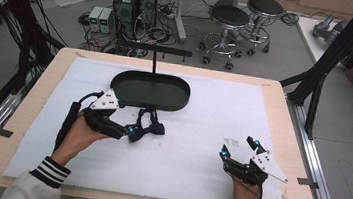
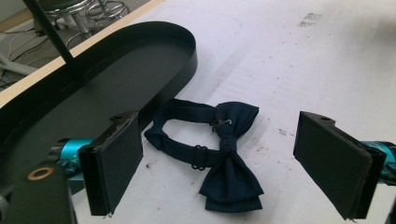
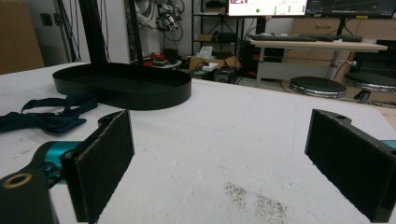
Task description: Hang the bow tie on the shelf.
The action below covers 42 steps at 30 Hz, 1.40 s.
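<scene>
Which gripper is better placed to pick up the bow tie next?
Left, most likely. The left gripper is open right at the bow tie, which lies between its jaws beside the black tray. The right gripper, also open, sits far off over bare white mat.

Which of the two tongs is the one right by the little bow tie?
The left tongs: they sit open with the dark blue bow tie lying between their pads. The right tongs, also open, rest over bare white mat, well away from it.
</scene>
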Tool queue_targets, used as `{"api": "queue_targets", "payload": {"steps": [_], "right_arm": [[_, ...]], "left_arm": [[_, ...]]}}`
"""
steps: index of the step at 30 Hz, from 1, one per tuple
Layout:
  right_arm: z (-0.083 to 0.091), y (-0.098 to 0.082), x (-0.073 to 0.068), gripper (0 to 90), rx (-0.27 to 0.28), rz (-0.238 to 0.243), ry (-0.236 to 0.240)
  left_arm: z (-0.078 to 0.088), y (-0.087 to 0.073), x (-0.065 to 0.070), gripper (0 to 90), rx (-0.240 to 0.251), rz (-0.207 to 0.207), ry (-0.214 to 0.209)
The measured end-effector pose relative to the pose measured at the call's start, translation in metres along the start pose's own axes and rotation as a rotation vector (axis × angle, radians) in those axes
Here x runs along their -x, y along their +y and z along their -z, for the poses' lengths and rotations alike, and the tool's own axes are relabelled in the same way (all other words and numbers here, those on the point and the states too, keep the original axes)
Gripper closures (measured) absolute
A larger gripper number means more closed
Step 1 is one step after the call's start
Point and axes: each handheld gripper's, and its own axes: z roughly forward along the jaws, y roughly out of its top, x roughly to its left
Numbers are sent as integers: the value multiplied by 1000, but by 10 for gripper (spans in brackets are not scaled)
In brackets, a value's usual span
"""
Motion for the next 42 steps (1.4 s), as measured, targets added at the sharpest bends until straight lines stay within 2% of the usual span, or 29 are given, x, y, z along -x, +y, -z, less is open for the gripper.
{"api": "queue_targets", "payload": {"steps": [4, 14, 17, 20, 26, 30, 35, 42], "right_arm": [[0, 0, 0, 71, 1, 0, 0], [0, 0, 0, 71, 3, 2, 1], [0, 0, 0, 71, 4, 1, 2], [0, 0, 0, 71, 4, 1, 1], [0, 0, 0, 71, 4, 0, 2], [1, 0, 0, 71, 4, 0, 2], [0, 0, 1, 71, 11, 5, -1], [1, 0, 1, 71, 13, 2, 0]], "left_arm": [[-8, 3, 2, 171, -29, -2, -14], [-35, 9, 5, 202, -170, -53, -67], [-45, 8, 5, 219, -213, -62, -87], [-53, 7, 5, 268, -232, -65, -101], [-65, 6, 2, 331, -293, -59, -92], [-70, 11, 3, 401, -324, -84, -103], [-78, 16, 5, 444, -352, -115, -136], [-87, 10, 3, 508, -416, -138, -125]]}}
